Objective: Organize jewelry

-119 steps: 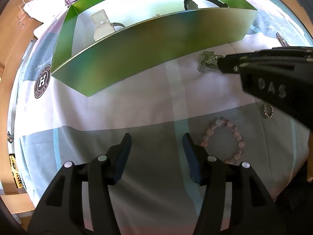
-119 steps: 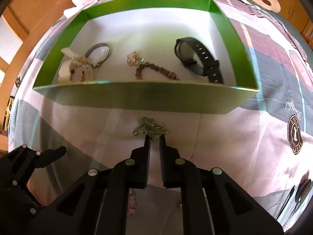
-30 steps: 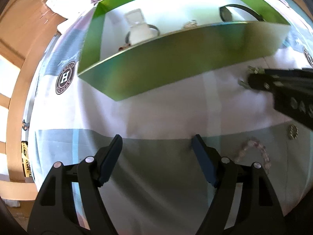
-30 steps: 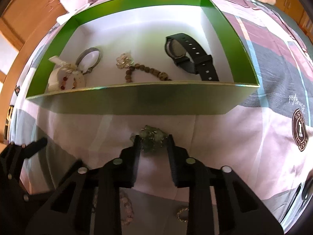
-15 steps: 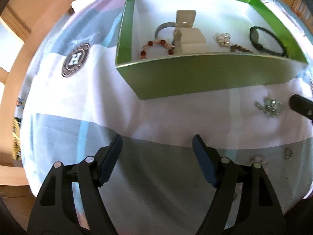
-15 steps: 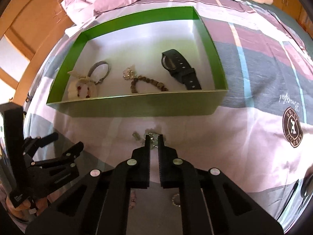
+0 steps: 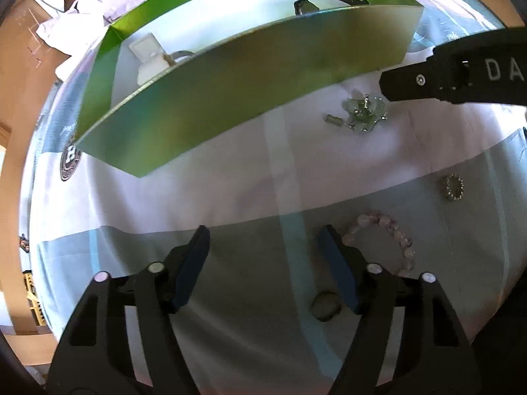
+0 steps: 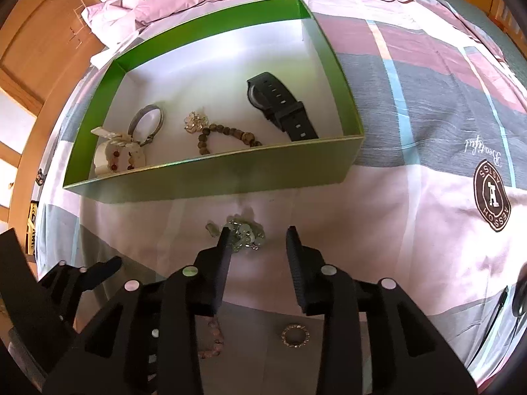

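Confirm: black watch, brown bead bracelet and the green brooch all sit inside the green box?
Not quite. The green brooch lies on the bedsheet in front of the green box. The black watch and brown bead bracelet are inside, per the right wrist view.

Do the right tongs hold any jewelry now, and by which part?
Nothing is held. The right tongs have just been opening; the green brooch lies on the bedsheet by the left finger.

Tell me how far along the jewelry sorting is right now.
Partly done. Already in the green box: a black watch, a brown bead strand, a metal bangle and a white piece. In hand: nothing; the right hand-held gripper has just been opening around the green crystal piece. Left on the bedspread: that piece, the pink bead bracelet and a sparkly ring.
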